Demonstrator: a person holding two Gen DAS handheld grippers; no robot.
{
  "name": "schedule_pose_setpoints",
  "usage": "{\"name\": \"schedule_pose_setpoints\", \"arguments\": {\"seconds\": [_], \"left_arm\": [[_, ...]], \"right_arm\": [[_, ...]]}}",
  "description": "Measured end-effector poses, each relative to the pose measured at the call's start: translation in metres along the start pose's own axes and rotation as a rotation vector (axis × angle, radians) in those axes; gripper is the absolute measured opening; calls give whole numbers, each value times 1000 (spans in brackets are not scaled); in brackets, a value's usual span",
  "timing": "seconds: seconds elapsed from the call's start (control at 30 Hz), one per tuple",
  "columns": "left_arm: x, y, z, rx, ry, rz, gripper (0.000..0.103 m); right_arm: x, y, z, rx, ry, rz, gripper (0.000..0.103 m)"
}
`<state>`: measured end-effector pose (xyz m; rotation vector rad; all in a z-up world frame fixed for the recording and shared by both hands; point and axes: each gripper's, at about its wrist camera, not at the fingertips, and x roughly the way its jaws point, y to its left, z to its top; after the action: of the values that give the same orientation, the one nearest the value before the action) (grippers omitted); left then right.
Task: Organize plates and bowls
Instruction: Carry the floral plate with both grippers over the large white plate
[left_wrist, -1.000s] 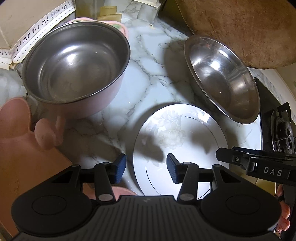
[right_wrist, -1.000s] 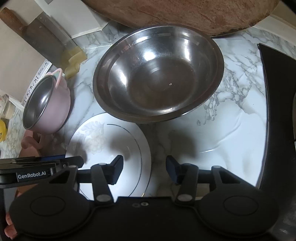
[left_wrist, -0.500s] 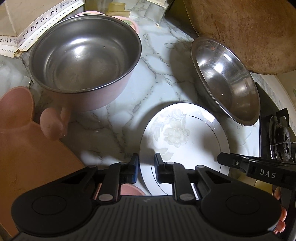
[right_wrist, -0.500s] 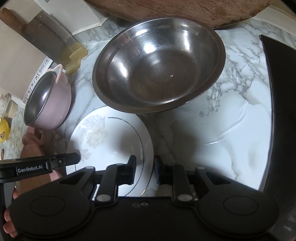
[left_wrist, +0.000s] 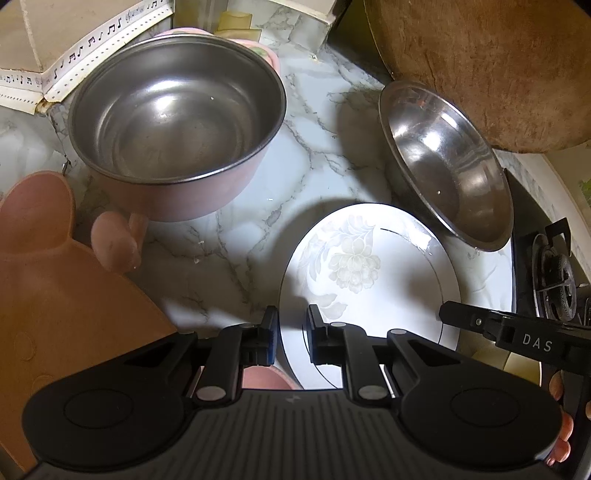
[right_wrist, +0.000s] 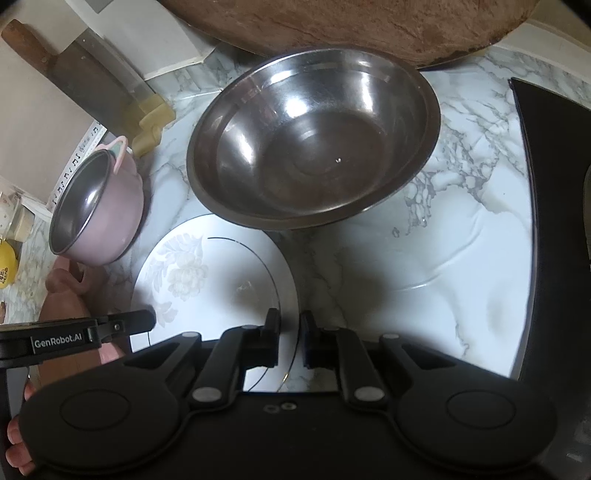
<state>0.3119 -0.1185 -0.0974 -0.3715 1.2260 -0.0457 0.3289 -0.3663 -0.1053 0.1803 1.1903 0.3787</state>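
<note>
Plate (left_wrist: 373, 280): rigid, glossy, breakable china; hold opposite rims. Left gripper (left_wrist: 290, 332) and right gripper (right_wrist: 289, 338) have just closed, pinching its near edge.

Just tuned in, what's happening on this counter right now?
A person is working the white plate with a gripper in each hand. The left gripper has just closed on the plate's left rim, and the right gripper has just closed on its right rim. The plate is still flat on the marble counter. The steel bowl behind it and the pink pot to the left stand untouched.
</note>
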Motion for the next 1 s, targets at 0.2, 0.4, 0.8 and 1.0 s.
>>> {"name": "schedule_pose_setpoints", "arguments": {"seconds": [0.2, 0.4, 0.8, 1.0], "left_arm": [[-13, 1, 2, 4, -12, -8, 15], [-26, 8, -4, 4, -6, -11, 15], [-56, 16, -13, -3, -34, -15, 15], [-73, 27, -20, -27, -59, -16, 15]], "right_arm": [[-13, 4, 3, 3, -30, 4, 12], [-22, 12, -1, 11, -41, 15, 11], [-37, 28, -6, 22, -78, 34, 11], [-41, 45, -9, -5, -86, 43, 11]]}}
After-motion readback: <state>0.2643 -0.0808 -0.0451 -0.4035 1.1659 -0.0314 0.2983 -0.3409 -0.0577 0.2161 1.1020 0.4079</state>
